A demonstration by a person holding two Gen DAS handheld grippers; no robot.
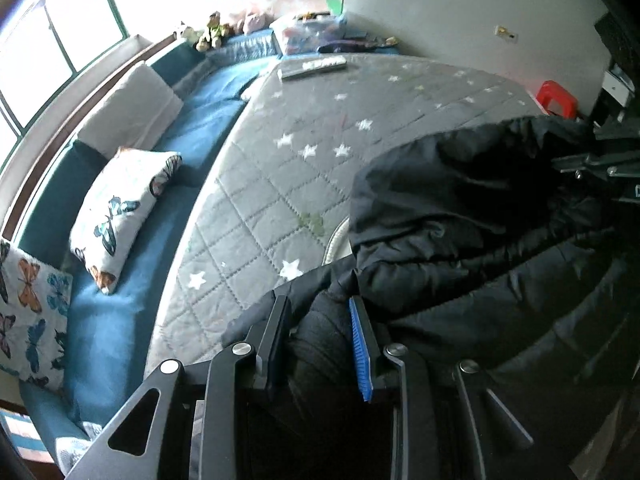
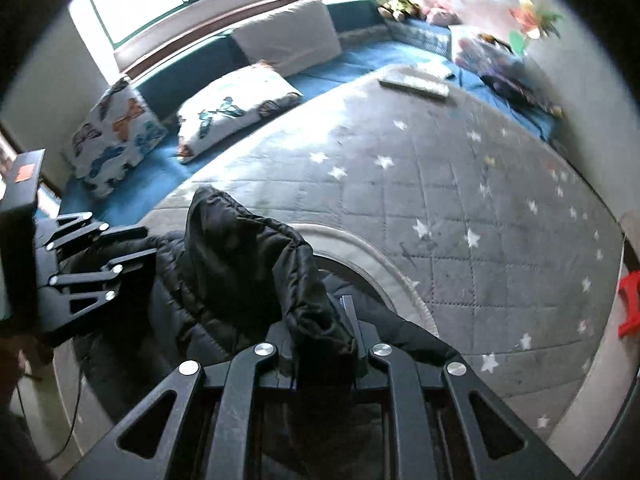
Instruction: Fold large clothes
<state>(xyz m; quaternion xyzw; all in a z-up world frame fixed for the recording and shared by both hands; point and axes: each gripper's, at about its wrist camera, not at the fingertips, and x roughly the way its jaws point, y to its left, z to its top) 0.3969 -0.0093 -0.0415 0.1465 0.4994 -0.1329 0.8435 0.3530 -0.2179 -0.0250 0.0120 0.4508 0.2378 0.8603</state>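
A black quilted puffer jacket hangs bunched over the grey star-patterned mat. In the left wrist view my left gripper is shut on a thick fold of the jacket, black fabric filling the gap beside its blue pad. The right gripper shows at that view's right edge, buried in jacket. In the right wrist view my right gripper is shut on a bunch of the jacket, and the left gripper holds the same garment at the left. Both sets of fingertips are partly hidden by fabric.
Blue floor cushions border the mat, with butterfly pillows and a white cushion under the window. A flat grey box lies at the mat's far end. Toys line the far wall; a red stool stands at the right.
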